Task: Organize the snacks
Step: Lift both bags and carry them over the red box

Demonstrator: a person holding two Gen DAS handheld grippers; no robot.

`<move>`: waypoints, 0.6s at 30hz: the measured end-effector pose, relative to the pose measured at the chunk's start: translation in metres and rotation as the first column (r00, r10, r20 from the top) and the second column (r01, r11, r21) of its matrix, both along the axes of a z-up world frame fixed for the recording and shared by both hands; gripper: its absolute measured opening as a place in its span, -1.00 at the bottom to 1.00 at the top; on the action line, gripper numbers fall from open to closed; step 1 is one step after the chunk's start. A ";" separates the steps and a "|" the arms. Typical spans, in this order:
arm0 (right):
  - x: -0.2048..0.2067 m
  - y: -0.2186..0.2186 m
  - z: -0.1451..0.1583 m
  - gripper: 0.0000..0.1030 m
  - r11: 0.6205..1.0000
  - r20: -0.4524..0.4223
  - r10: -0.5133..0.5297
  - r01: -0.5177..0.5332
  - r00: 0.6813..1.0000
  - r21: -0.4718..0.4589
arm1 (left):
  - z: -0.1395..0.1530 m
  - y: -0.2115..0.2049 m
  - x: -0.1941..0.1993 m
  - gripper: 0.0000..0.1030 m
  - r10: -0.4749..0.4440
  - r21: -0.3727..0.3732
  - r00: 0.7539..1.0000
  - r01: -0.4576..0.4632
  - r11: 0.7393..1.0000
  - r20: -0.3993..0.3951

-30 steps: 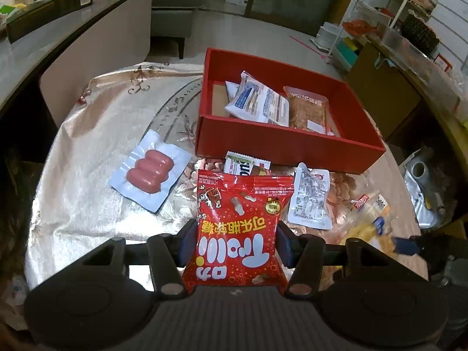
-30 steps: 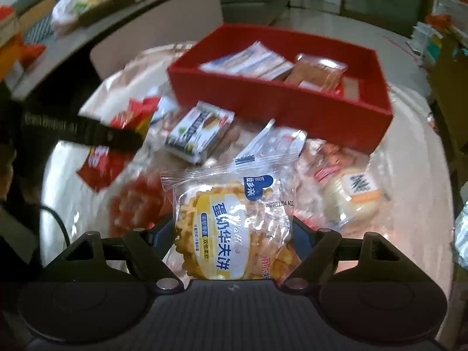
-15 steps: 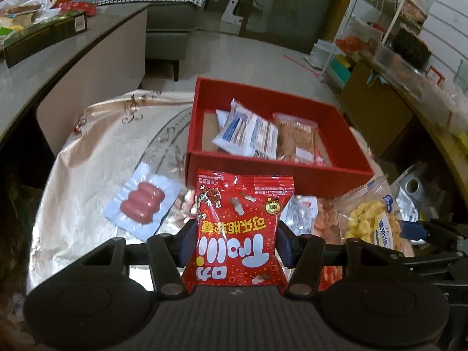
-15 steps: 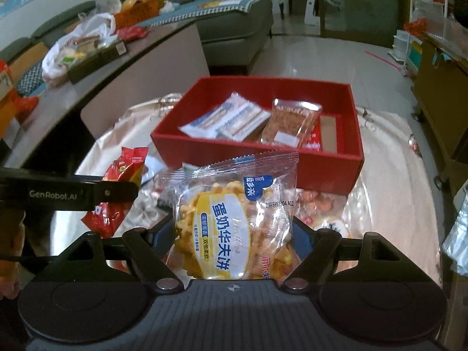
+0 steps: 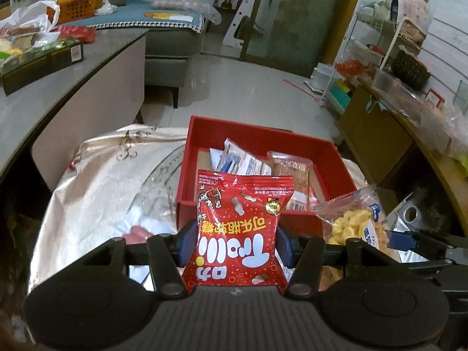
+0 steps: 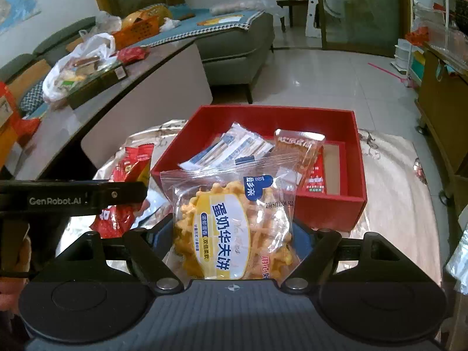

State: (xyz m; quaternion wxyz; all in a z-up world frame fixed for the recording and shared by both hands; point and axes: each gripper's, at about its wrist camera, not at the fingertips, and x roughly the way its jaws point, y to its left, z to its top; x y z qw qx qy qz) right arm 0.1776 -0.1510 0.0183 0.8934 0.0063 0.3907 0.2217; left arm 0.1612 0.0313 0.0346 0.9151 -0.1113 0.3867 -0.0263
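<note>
My left gripper (image 5: pixel 235 247) is shut on a red candy bag (image 5: pixel 239 228), held up in front of the red box (image 5: pixel 187 169). In the right wrist view my right gripper (image 6: pixel 231 242) is shut on a clear waffle packet (image 6: pixel 231 222), also lifted before the red box (image 6: pixel 358 158). The box holds a white-and-blue packet (image 6: pixel 234 147) and an orange-brown snack packet (image 6: pixel 301 149). The waffle packet (image 5: pixel 354 225) shows at the right of the left wrist view, and the candy bag (image 6: pixel 131 172) at the left of the right wrist view.
The box stands on a round table under a shiny cloth (image 5: pixel 96 181). A pink sausage pack (image 5: pixel 137 232) lies on the cloth left of my left gripper. A grey counter (image 6: pixel 96 87) with bags runs along the left, a sofa (image 6: pixel 242 38) behind it.
Both grippers rose from the table with their packets and tilted up, so the box and more of the room show. The loose snacks on the cloth dropped out of view.
</note>
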 end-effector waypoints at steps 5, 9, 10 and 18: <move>0.015 0.001 0.003 0.62 1.000 0.011 -0.009 0.009 1.000 -0.001 | 0.006 0.003 0.012 -0.06 0.005 -0.002 1.000 -0.005 1.000 0.020; 0.027 -0.001 0.004 0.62 1.000 0.015 -0.025 0.024 1.000 0.010 | 0.007 0.005 0.027 -0.06 0.017 -0.015 1.000 -0.017 1.000 0.022; 0.030 -0.001 0.005 0.62 1.000 0.015 -0.026 0.026 1.000 0.012 | 0.007 0.004 0.031 -0.06 0.017 -0.017 1.000 -0.016 1.000 0.021; 0.057 -0.003 0.003 0.62 0.999 0.017 -0.051 0.051 0.999 0.008 | 0.007 -0.006 0.065 -0.06 0.009 -0.020 1.000 -0.008 1.000 0.025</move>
